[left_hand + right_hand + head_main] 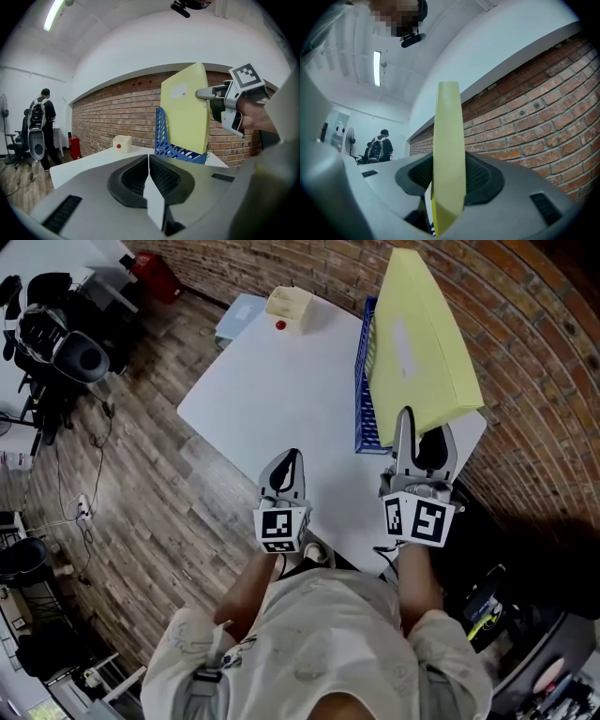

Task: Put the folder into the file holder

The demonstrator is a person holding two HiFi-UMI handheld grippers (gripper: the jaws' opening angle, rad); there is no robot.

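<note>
Over at the left, past the wooden floor, a person with a backpack (41, 123) stands beside some chairs, well apart from the white table (281, 390). At the table's far end sits a small cream box (289, 307) with a red dot on it. Nearer me, the left gripper (292, 457) hangs above the table's near edge with its jaws pressed together and nothing between them. Further right, along the table's right side, stands the blue mesh file holder (364, 381), its upright end wall facing the left gripper. The yellow folder (422, 334) is held up on edge just over that holder, tilted a little toward the brick wall (534, 324), with a pale label on its face. Its lower edge sits down among the blue mesh, though whether it touches the holder's floor I cannot tell. The right gripper (424, 432) has its jaws clamped at a middling width on the folder's near edge, one pad on each face. The person's right hand (255, 115) grasps that gripper from behind.
</note>
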